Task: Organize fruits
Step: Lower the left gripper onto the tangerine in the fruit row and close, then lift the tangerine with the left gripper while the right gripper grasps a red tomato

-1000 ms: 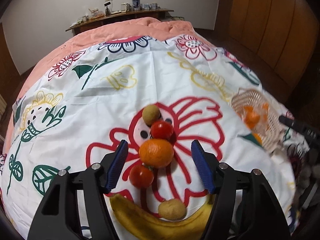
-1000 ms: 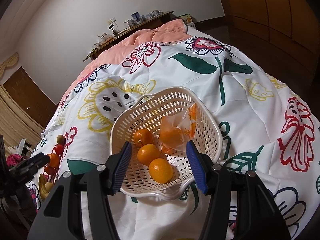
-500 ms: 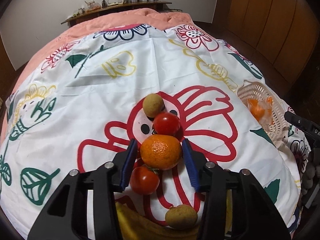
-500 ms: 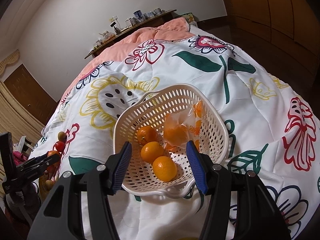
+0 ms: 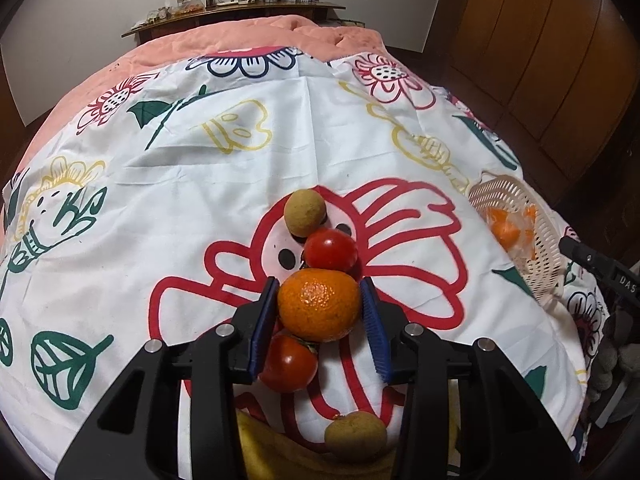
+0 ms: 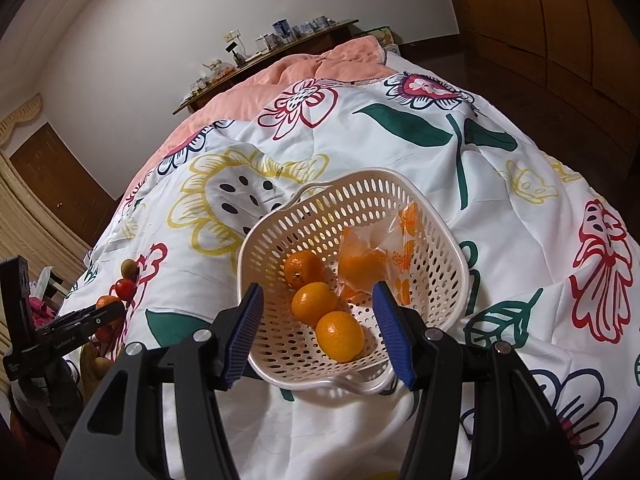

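Note:
My left gripper [image 5: 320,304] is shut on an orange [image 5: 319,304], its blue pads touching both sides. A red tomato [image 5: 331,249] and a brown kiwi [image 5: 303,213] lie just beyond it. Another tomato [image 5: 289,362], a second kiwi [image 5: 355,436] and a banana [image 5: 280,460] lie nearer me. My right gripper [image 6: 320,328] is open and empty over the near rim of a white perforated basket [image 6: 448,248]. The basket holds three oranges [image 6: 314,302] and a plastic bag of orange pieces [image 6: 368,260]. The basket also shows in the left wrist view [image 5: 532,248].
Everything lies on a bed with a white flowered quilt [image 5: 240,184] over a pink blanket [image 5: 256,36]. A cluttered wooden shelf [image 5: 232,4] stands behind the bed. Wooden wardrobe doors [image 5: 560,60] are on the right. The left gripper shows in the right wrist view [image 6: 68,328].
My left gripper moved forward around the orange and closed on it. The right gripper stayed open over the basket and barely shifted.

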Tool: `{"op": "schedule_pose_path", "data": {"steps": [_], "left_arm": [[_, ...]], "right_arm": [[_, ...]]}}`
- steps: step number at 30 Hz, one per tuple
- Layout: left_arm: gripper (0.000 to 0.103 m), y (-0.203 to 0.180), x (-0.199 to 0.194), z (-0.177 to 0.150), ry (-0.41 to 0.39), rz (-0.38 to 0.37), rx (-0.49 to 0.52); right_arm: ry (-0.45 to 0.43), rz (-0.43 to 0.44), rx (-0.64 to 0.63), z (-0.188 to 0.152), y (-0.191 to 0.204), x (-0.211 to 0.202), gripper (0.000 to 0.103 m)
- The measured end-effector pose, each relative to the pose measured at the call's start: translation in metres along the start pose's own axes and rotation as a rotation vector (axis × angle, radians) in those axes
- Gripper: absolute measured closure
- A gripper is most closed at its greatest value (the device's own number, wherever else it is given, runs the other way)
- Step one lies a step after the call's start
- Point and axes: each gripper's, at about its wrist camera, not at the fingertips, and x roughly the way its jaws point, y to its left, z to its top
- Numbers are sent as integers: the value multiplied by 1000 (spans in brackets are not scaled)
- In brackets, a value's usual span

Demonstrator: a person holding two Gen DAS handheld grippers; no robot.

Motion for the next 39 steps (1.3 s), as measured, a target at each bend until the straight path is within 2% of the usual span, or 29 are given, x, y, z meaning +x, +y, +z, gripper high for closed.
{"op": "schedule_pose_path", "data": {"steps": [8, 15, 24, 32, 39], "left_arm": [[61, 1, -24, 5, -58, -20, -16], [61, 20, -39, 6, -102, -9, -75], [61, 47, -48, -2, -137, -8, -146], [61, 67, -60, -13, -183, 15, -169], [61, 84, -69, -25, -207, 23, -188]], "right_arm": [[3, 12, -32, 1, 17, -1, 46], [22, 47, -95, -1, 50, 2, 46], [83, 114, -225, -11, 116, 16, 46], [162, 182, -282, -6, 167, 31, 46], [222, 239, -409, -23, 224, 44, 46]]}}
